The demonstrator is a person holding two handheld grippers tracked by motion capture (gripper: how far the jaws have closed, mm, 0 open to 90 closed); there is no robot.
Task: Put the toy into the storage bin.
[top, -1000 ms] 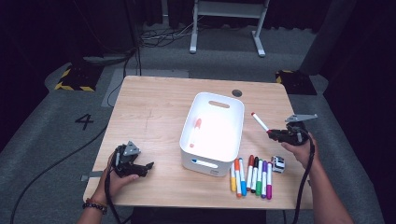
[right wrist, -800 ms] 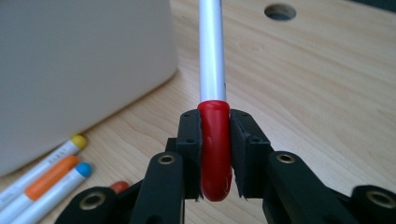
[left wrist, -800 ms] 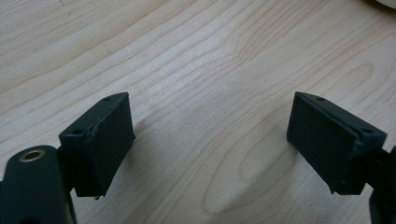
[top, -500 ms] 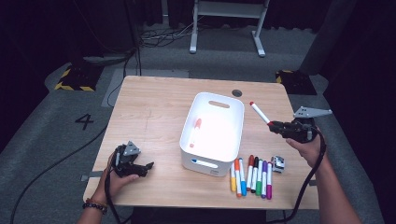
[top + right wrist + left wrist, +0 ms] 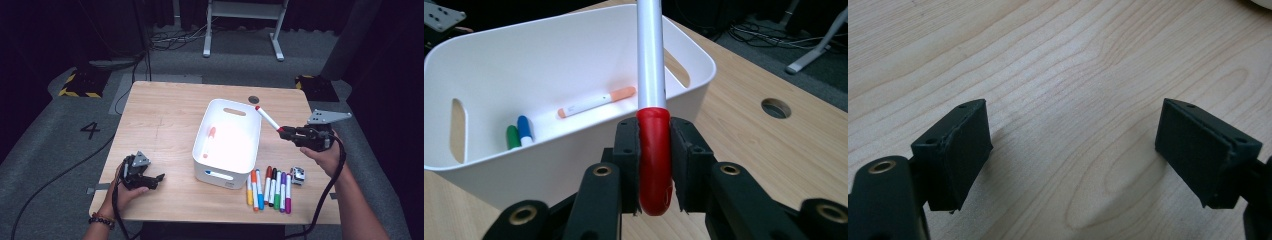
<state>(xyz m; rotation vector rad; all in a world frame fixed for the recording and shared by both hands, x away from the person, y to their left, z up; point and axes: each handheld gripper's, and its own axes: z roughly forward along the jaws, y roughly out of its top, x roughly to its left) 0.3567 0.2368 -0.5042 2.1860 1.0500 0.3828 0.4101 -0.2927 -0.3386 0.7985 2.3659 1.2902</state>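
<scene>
My right gripper is shut on the red cap of a red-and-white marker, held above the table at the right rim of the white bin, the marker's far end reaching over the rim. Inside the bin lie an orange marker, a blue marker and a green marker. My left gripper rests on the table at the front left, jaws wide open over bare wood.
A row of several markers lies on the wooden table in front of the bin's right corner, with a small metal clip beside them. A round cable hole sits behind the bin.
My right gripper has risen and moved left toward the bin with the red marker, whose far end now reaches over the rim. The left gripper has stayed put.
</scene>
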